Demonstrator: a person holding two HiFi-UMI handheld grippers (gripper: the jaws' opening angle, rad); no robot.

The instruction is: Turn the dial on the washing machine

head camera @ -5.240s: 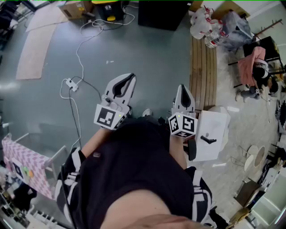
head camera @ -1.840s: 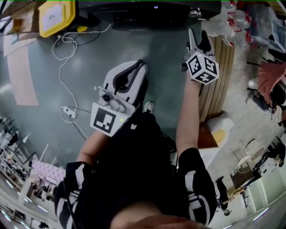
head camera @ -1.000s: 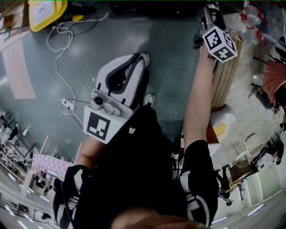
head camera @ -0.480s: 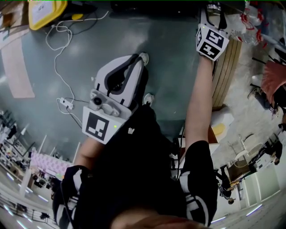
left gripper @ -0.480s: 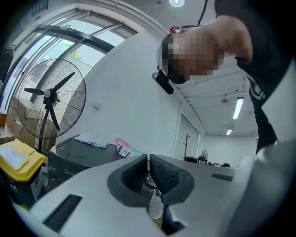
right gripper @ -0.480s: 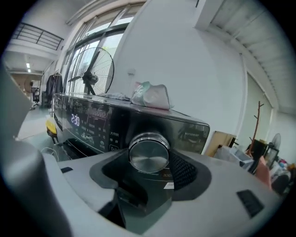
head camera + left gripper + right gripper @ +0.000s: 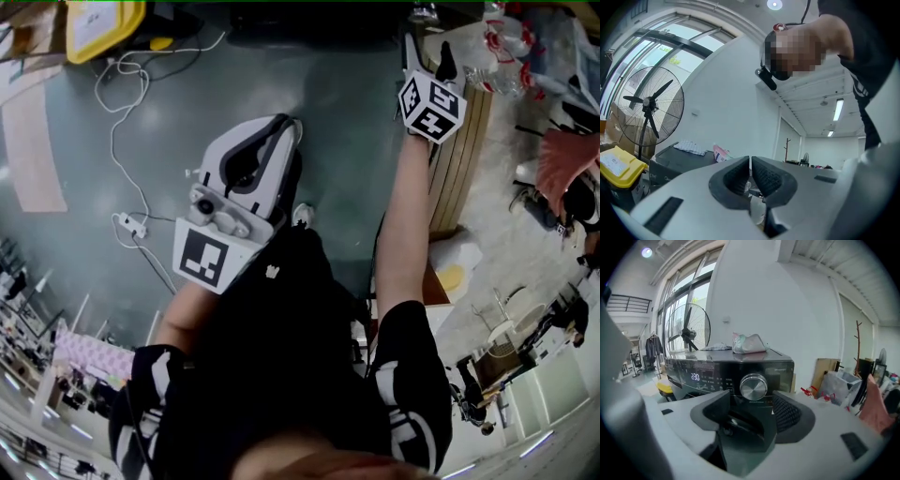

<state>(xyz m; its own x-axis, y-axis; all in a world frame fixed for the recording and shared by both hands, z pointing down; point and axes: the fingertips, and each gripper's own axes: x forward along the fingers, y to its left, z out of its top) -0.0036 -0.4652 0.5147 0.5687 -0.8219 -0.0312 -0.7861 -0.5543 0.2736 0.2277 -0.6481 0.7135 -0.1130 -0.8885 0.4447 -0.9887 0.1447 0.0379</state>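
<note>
Right gripper view: the washing machine (image 7: 717, 373), dark w/ a lit display (image 7: 695, 376), stands straight ahead. The round silver dial (image 7: 753, 386) on its front panel sits centred betw. the fingers of the right gripper (image 7: 750, 412), a little above their line and farther off, w/ a clear gap and no contact. Those fingers are spread wide, have just been opening further, and hold nothing; only the panel shows betw. them. The dial faces the camera flat-on, so its turning axis runs near-to-far, roughly along the gripper's reach. By that, the fingers likely need to go forward and slightly up to straddle the rim. The right arm is plainly the nearer one. In the head view it is stretched out to the far right, while the left gripper (image 7: 284, 131) hangs back close to the body, fingers pressed together on nothing. Hard to read: the head view doesn't show the dial, and the machine can't be made out for sure at its far edge. The gripper body hides the machine's lower front, and dial markings are too small to make out. A crumpled packet (image 7: 749, 343) lies on the machine's top.
</note>
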